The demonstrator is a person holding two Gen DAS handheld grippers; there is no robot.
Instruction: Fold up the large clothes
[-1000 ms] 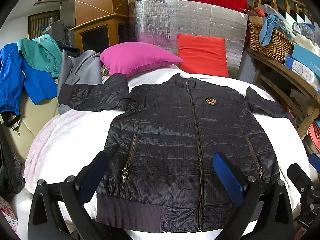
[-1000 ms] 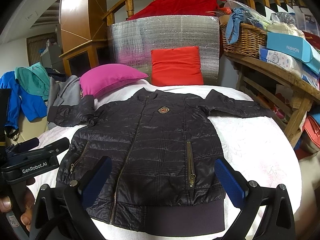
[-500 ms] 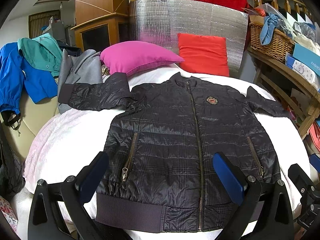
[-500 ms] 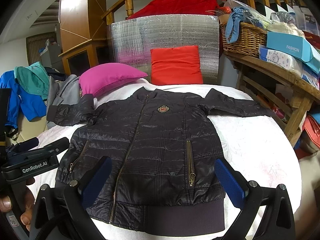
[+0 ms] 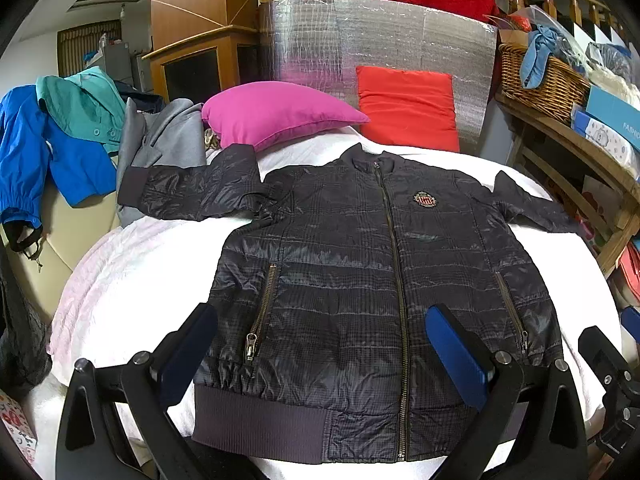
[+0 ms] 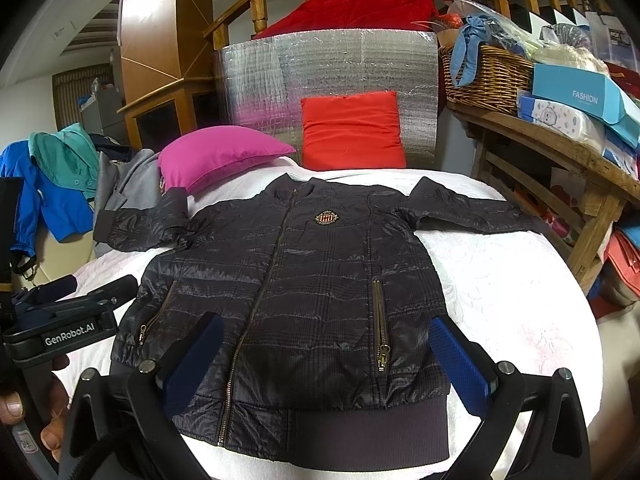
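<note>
A dark quilted zip jacket (image 5: 360, 272) lies flat, front up, zipped, on a white bed cover (image 5: 132, 264), with both sleeves spread sideways. It also shows in the right wrist view (image 6: 296, 288). My left gripper (image 5: 324, 344) is open and empty, hovering above the jacket's hem. My right gripper (image 6: 324, 356) is open and empty above the hem too. The left gripper's body (image 6: 72, 316) shows at the left of the right wrist view.
A pink pillow (image 5: 276, 114) and a red pillow (image 5: 408, 108) lie at the bed's head before a silver foil panel (image 5: 380, 48). Blue, green and grey clothes (image 5: 60, 148) hang at left. A wooden shelf (image 6: 560, 152) with basket and boxes stands at right.
Both views have shifted only slightly; the jacket has not moved and both grippers stay open.
</note>
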